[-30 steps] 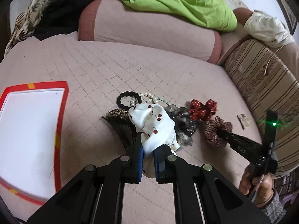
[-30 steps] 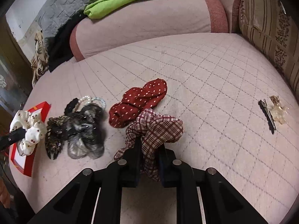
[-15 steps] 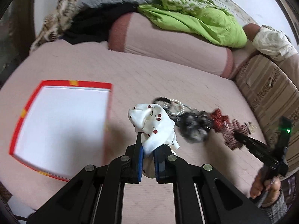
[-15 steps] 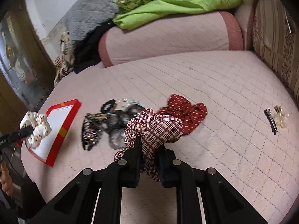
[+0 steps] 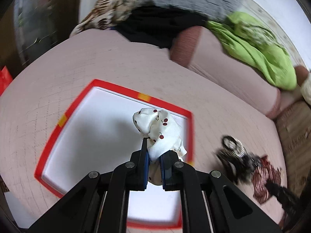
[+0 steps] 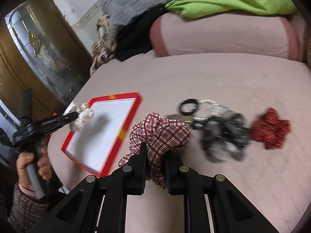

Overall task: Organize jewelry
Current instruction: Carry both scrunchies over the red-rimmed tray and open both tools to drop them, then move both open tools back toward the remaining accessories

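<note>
Right, my left gripper (image 5: pixel 154 155) has its jaws pinched nearly together on the white cherry-print scrunchie (image 5: pixel 159 131), which bunches up above the blue pads and hangs over the red-rimmed tray (image 5: pixel 143 96). From the right wrist view I see the same scrunchie held above the tray's near-left corner, casting a shadow on the white floor of the tray; it does not look to be touching the floor, though motion blur makes me unsure.

My right gripper (image 6: pixel 155 155) is likewise closed to a narrow gap on the plaid scrunchie (image 6: pixel 161 134), whose red and white folds spill over both fingers. It is held just to the right of the tray, beside the rim with the orange mark.

Further right of the tray, on the pink quilted cushion (image 6: pixel 223 73), lies a blurred heap: a black hair tie (image 6: pixel 188 106) nearest the tray, then a dark shiny scrunchie (image 6: pixel 223 137), then a red dotted scrunchie (image 6: pixel 271 129) at the far end. A pale beaded loop sits in that heap too, but it is too smeared for me to describe.

Beyond the tray a pink bolster (image 6: pixel 223 36) runs along the cushion, with a green cloth (image 6: pixel 233 2) piled on top of it.
</note>
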Tool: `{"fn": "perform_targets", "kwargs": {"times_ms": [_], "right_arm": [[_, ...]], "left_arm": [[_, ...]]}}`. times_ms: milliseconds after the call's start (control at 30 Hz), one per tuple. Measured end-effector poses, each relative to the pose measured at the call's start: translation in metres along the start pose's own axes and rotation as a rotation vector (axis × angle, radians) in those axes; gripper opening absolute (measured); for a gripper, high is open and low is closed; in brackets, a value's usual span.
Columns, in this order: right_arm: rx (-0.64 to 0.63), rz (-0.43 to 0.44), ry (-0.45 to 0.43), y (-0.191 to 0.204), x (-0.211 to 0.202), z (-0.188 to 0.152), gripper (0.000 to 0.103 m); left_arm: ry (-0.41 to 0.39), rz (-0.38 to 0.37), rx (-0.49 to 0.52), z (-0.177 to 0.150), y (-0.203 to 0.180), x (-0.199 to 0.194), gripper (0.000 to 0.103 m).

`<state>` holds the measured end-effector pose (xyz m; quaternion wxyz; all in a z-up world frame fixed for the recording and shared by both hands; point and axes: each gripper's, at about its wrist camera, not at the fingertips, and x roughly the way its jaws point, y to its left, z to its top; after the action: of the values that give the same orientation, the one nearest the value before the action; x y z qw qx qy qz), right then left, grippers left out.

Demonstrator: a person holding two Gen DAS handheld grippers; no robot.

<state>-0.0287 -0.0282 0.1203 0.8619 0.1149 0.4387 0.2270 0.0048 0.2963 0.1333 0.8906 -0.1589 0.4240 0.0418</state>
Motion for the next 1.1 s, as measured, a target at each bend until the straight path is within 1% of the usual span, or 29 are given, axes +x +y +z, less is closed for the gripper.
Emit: {"fn": "perform_targets", "kwargs": {"times_ms": [133,300,367,500,600,667,700,733,767,800,833,867,933,1000,1100], "right_arm": [[-0.036,0.011,0.025,0.034,0.032,0.015,0.017],[-0.069,0.017,0.070,0.072,0.083,0.033,0.017],[-0.101,0.001,0.098,0.087,0.109,0.039,0.017],[-0.172,-0.052,0.133,0.106,0.153,0.047,0.017],[-0.182,-0.072,0.156,0.112,0.183,0.056,0.017],[-0.180,-0.087,0.163,0.113,0.195,0.063,0.018],[-0.179,-0.093,0.166,0.114,0.202,0.066,0.019],[-0.177,-0.100,0.166,0.114,0.207,0.069,0.020],[-0.174,-0.110,0.164,0.115,0.212,0.072,0.029],[-0.171,-0.115,0.163,0.116,0.215,0.074,0.034],[-0.168,-0.120,0.161,0.117,0.216,0.076,0.046],[-0.163,-0.129,0.151,0.118,0.215,0.077,0.056],[-0.157,-0.134,0.130,0.118,0.207,0.077,0.060],[-0.158,-0.136,0.124,0.119,0.197,0.076,0.060],[-0.157,-0.141,0.099,0.115,0.171,0.070,0.060]], "left_arm": [[0.008,0.041,-0.046,0.017,0.022,0.025,0.009],[-0.006,0.108,-0.037,0.036,0.039,0.056,0.009],[-0.014,0.123,-0.037,0.041,0.047,0.066,0.009],[0.011,0.106,-0.075,0.053,0.061,0.083,0.009],[0.001,0.116,-0.084,0.060,0.068,0.089,0.010],[0.007,0.105,-0.101,0.062,0.075,0.094,0.010],[0.013,0.099,-0.114,0.063,0.078,0.095,0.014],[0.017,0.091,-0.131,0.063,0.082,0.095,0.021],[0.018,0.086,-0.143,0.063,0.085,0.094,0.026],[0.014,0.082,-0.153,0.063,0.087,0.093,0.035],[0.005,0.080,-0.155,0.064,0.088,0.090,0.039],[-0.007,0.083,-0.152,0.063,0.088,0.086,0.041],[-0.024,0.084,-0.147,0.062,0.087,0.079,0.049],[-0.036,0.076,-0.152,0.062,0.087,0.074,0.051],[-0.044,0.070,-0.154,0.060,0.086,0.067,0.051]]}}
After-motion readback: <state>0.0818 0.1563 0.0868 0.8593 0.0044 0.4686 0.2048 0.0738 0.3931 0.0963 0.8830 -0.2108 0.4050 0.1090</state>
